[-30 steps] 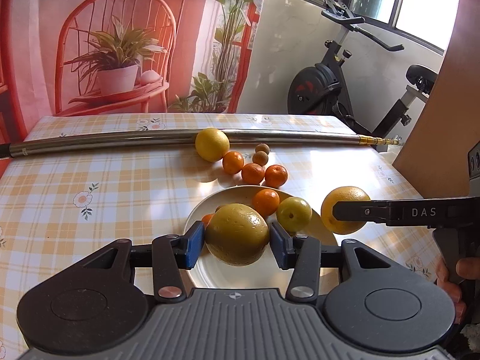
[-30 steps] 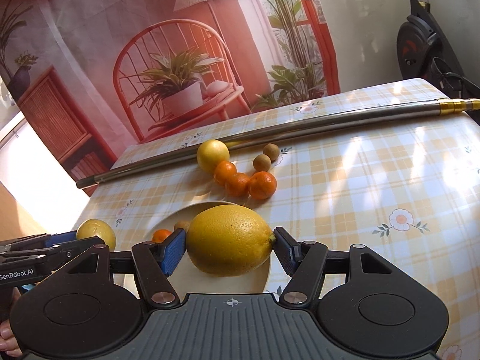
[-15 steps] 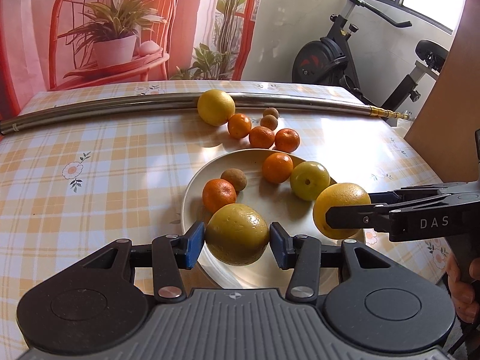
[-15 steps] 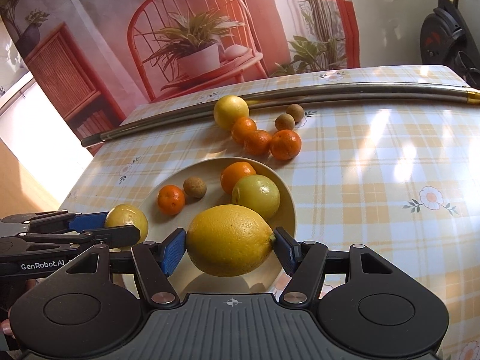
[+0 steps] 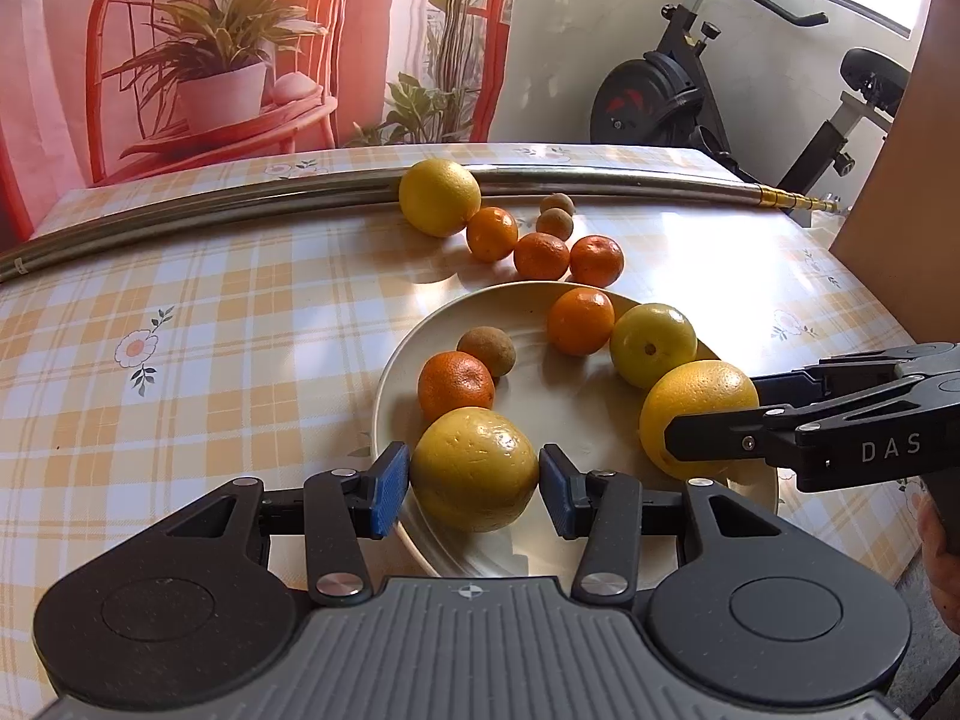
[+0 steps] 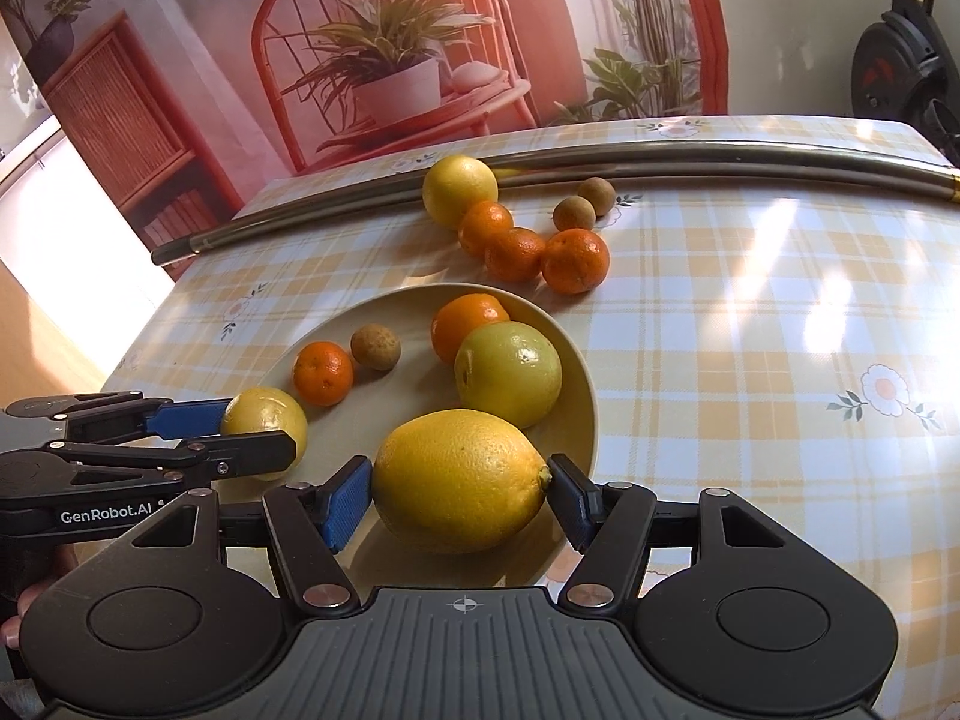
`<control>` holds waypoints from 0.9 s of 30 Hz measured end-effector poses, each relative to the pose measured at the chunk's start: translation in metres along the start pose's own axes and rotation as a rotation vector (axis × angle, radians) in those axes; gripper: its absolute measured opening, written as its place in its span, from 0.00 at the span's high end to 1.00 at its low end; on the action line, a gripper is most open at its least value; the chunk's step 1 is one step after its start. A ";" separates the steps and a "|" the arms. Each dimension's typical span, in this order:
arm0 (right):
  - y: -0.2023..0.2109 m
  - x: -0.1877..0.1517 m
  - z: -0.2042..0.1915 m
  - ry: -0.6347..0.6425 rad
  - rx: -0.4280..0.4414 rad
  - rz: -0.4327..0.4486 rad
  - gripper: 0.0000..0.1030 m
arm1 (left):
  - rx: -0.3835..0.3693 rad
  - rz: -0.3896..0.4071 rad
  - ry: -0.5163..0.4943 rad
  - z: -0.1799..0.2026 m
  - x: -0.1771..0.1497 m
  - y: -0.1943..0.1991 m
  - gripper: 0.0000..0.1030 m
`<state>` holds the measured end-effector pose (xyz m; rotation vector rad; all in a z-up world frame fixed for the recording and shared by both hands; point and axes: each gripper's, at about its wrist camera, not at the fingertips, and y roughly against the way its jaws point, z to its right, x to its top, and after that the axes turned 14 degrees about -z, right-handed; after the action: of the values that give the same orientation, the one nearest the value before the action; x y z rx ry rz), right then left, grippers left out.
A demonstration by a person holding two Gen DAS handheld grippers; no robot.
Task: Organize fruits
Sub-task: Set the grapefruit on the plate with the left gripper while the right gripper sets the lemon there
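My left gripper is shut on a round yellow-green fruit, held just over the near rim of the cream plate. My right gripper is shut on a large lemon above the plate's near right side. Each view shows the other gripper beside it: the right one with the lemon, the left one with its fruit. On the plate lie two tangerines, a small brown fruit and a green-yellow citrus.
Beyond the plate on the checked tablecloth lie a yellow citrus, three tangerines and two small brown fruits. A long metal pole crosses the table's far side. An exercise bike stands behind the right corner.
Both grippers have come down and tilted toward the plate, each still holding its fruit. The plate and its fruit now show fully in both views.
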<state>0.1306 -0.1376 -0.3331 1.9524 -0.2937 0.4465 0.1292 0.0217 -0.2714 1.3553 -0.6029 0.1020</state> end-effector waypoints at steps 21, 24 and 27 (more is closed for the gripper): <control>-0.001 0.010 0.002 0.046 -0.049 0.033 0.42 | 0.031 0.019 -0.028 -0.002 0.015 -0.012 0.52; -0.001 0.011 0.001 0.050 -0.052 0.037 0.42 | 0.031 0.023 -0.030 -0.002 0.015 -0.012 0.52; -0.001 0.012 0.003 0.044 -0.043 0.035 0.42 | 0.036 0.024 -0.034 0.000 0.013 -0.011 0.52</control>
<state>0.1422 -0.1402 -0.3301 1.8958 -0.3072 0.5010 0.1446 0.0152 -0.2754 1.3869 -0.6489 0.1094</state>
